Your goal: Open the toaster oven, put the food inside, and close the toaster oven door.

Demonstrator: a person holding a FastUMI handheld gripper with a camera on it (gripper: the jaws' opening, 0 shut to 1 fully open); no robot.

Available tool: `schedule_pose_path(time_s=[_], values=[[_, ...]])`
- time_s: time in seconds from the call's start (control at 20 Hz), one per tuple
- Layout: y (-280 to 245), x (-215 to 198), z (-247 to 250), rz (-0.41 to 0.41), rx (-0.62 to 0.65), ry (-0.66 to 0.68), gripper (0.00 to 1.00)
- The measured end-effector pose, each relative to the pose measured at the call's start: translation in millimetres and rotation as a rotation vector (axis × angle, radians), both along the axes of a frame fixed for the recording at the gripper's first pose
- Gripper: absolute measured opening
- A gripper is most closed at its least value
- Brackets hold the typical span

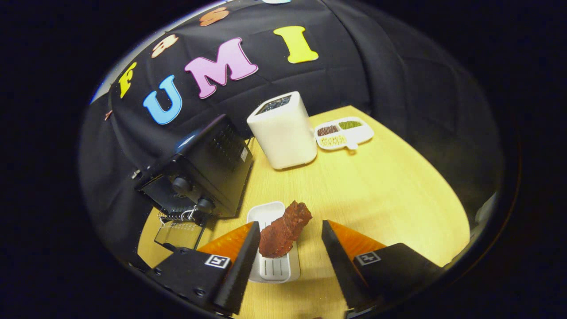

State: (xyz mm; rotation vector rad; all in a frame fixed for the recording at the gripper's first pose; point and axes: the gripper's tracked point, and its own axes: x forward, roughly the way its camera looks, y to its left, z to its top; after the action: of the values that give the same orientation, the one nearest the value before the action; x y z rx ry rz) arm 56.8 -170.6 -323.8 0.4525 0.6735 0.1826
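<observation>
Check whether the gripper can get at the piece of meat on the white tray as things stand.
Probably yes. The gripper is open, and the piece of meat lies between its fingers on the white tray, close to one finger, with nothing lying over it. The toaster oven stands off to the side with its door down.

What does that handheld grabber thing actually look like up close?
The gripper has two flat, wedge-shaped fingers that taper towards their tips and stand apart. Each finger grows out of a black block at its base. Each block carries a small square black-and-white marker, and the left block shows a few screws.
</observation>
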Motion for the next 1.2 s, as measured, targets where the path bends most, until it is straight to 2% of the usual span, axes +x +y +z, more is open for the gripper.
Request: schedule_pose_path(time_s=[0.05, 0.1, 0.2, 0.25, 0.35, 0.45, 0.85, 1.2], values=[[5.4, 4.7, -1.1, 0.002, 0.043, 0.009, 0.77], [9.3, 8.4, -1.9, 0.000, 0.074, 0.012, 0.77], [2.2, 14.6, -8.1, -0.027, 0.063, 0.040, 0.57], [-3.8, 16.2, -9.3, -0.040, 0.069, 0.056, 0.40], [1.7, 20.6, 2.9, -0.060, 0.135, 0.048, 0.22], [-5.6, 22.8, 9.0, -0.087, 0.123, 0.035, 0.14], [8.9, 12.1, 81.0, -0.123, 0.138, -0.070, 0.13], [110.7, -14.7, 130.6, -0.038, 0.207, -0.116, 0.13]])
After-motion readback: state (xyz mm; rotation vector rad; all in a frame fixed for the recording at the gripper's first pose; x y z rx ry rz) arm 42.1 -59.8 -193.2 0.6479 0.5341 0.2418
